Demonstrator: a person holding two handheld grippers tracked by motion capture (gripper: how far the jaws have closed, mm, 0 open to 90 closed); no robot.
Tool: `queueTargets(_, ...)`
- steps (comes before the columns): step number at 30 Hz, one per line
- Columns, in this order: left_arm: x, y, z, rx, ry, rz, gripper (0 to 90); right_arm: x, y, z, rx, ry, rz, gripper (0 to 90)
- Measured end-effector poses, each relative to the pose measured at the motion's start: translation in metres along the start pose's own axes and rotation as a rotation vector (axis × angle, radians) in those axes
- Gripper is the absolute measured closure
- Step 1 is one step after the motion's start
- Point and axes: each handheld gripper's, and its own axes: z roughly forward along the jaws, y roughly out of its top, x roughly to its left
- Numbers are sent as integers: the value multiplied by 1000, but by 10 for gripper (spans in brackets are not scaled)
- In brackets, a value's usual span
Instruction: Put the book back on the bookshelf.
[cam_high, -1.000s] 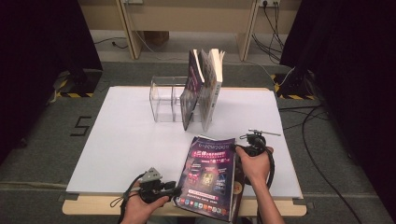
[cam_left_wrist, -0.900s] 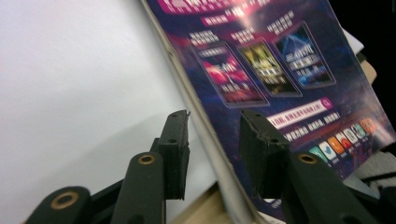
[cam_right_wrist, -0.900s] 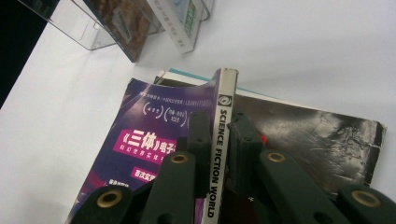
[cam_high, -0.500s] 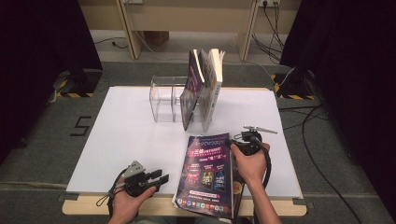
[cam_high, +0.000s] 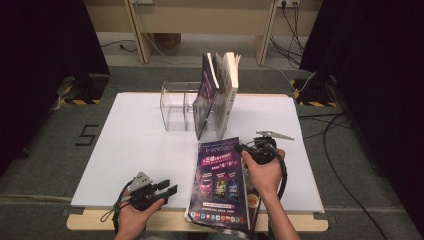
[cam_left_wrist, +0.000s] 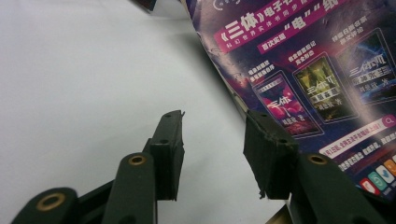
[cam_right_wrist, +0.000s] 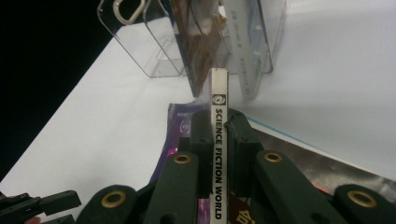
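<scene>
- High view: your right gripper (cam_high: 248, 148) pinched the magazine (cam_high: 220, 187) at its spine, on the far right edge, and the far end was raised off the counter (cam_high: 125, 150) while the near end overhung the counter's front edge.
- Right gripper view: the jaws were pressed on either side of the white spine (cam_right_wrist: 218, 154) lettered "SCIENCE FICTION WORLD". They had just been closing, with the spine between them.
- The magazine's long axis ran from you toward the clear acrylic rack (cam_high: 180, 105), which stood straight beyond the held end. This alignment is the relation that the next move likely depends on: the spine pointed at the rack's compartments.
- Two books (cam_high: 217, 92) stood upright and leaning in the rack's right-hand compartments. The left-hand compartments appeared vacant. The standing books lay directly on the line from jaws to rack and would obstruct a straight push, so a shift toward the left would probably be required.
- Left gripper view: your left gripper (cam_left_wrist: 212, 140) had its jaws spread with nothing between them. They had just been opening. The magazine's cover (cam_left_wrist: 317, 79) lay just beside the right-hand jaw.
- High view: your left gripper (cam_high: 167, 187) sat near the counter's front edge, just left of the magazine. Your right hand (cam_high: 262, 172) was nearer the rack.
</scene>
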Motion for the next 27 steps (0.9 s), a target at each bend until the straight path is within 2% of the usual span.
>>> queueTargets(8, 1, 0, 0, -2, 1, 0, 564, 8, 8, -6, -48, 23, -13, 835)
queueTargets(10, 0, 0, 0, -9, -2, -3, 564, 13, 12, -9, -70, 37, -41, 835)
queueTargets(18, -1, 0, 0, -18, -9, -1, 565, 21, 17, -14, -117, 62, -59, 835)
queueTargets(23, 0, 1, -1, -27, -9, 3, 565, 29, 24, -19, -185, 69, -95, 835)
queueTargets(27, 0, 1, -2, -32, -7, 2, 565, 36, 29, -21, -214, 78, -109, 835)
